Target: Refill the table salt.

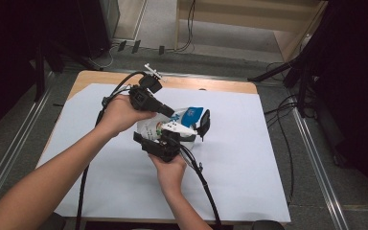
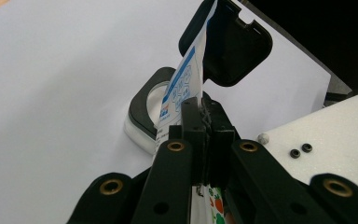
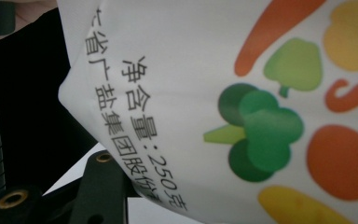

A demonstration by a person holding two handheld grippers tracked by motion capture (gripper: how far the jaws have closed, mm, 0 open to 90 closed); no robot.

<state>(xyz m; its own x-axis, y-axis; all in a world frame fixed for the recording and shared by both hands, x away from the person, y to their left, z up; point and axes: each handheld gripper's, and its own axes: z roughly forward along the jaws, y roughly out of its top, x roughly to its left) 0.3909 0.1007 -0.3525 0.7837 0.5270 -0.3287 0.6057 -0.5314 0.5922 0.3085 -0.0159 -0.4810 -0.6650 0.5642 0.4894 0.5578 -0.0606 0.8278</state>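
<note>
Two grippers are working one bag above a white sheet [image 1: 249, 158] covering a table [image 1: 93, 76].

Left of centre, high view: left hand [image 1: 120, 114] is gripping the left gripper [image 1: 168, 113], forearm coming in from the lower left corner, wrist bent so the tool is pointing rightward and slightly down. Cable is trailing off the back toward the lower left.

Left gripper view, centre: jaws are standing pressed together, pinching a thin edge of the bag [image 2: 184, 91], whose blue-and-white printed top is rising up between them. Beyond the jaws, a black-rimmed tub [image 2: 142, 109] is resting on the sheet, and a black lid [image 2: 235, 51] is standing up on edge above it, at the upper centre of that frame.

Centre, high view: bag [image 1: 184, 120], white with blue top, is being held up off the sheet between both tools; lid [image 1: 204, 123] is showing at its right edge.

Just below centre, high view: right hand [image 1: 171, 168] is holding the right gripper [image 1: 165, 135] from underneath, forearm rising from the bottom edge, tool aimed upward at the bag's lower part.

Right gripper view: bag face [image 3: 223, 93] with vegetable pictures and printed text is lying very close to the camera; jaw tips are hidden behind it, so I cannot tell how they are standing.

Progress, as a judgement: bag is lifted and secured on the left side, tub is already open; opening the bag or emptying it into the tub is apparently left.
</note>
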